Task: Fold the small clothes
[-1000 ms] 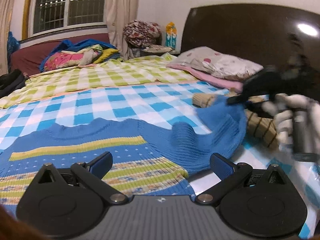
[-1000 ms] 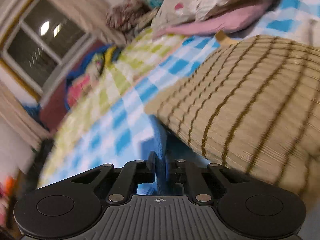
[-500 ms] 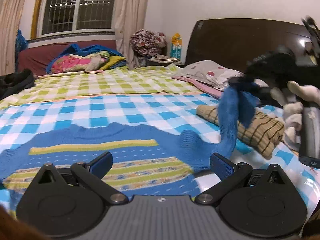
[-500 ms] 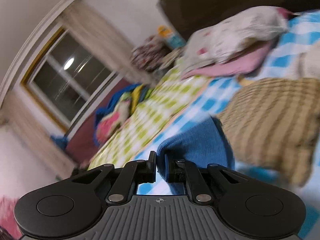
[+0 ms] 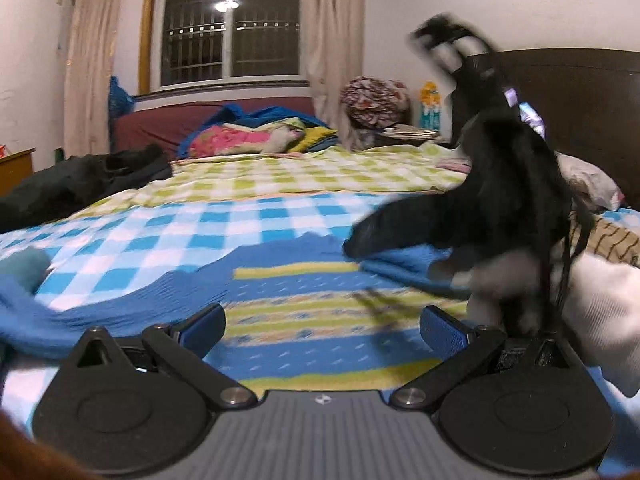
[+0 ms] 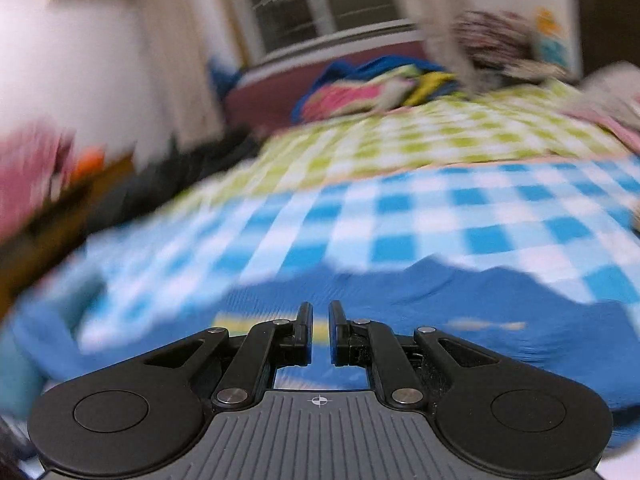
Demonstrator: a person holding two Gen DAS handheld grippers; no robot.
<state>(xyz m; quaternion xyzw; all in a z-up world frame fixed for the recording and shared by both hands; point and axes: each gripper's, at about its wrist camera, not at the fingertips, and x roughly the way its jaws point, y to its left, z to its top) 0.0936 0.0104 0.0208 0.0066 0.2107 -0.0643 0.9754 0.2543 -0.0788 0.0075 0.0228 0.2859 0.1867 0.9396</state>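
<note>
A blue knit sweater [image 5: 304, 292] with yellow and patterned bands lies flat on the blue-checked bed sheet [image 5: 180, 236]. My left gripper [image 5: 322, 324] hovers open over the sweater's lower part, nothing between its blue pads. In the left wrist view my right gripper [image 5: 356, 244], held by a white-gloved hand [image 5: 600, 304], reaches in from the right and is low over the sweater's chest. It is shut on the right sleeve [image 5: 404, 266], which is folded across the body. The right wrist view is blurred: fingers nearly together [image 6: 320, 332] above the blue knit [image 6: 480, 300].
A tan striped folded garment [image 5: 612, 240] and pillows [image 5: 588, 180] lie at the right by the dark headboard [image 5: 580, 96]. Dark clothes [image 5: 80, 184] sit at the left edge. A green-checked sheet [image 5: 300, 176] and bright bedding [image 5: 248, 136] fill the far side.
My right gripper lifted the sleeve off the bed and swept it left over the sweater's body, rolling upright. My left gripper shifted sideways along the sweater and stayed open.
</note>
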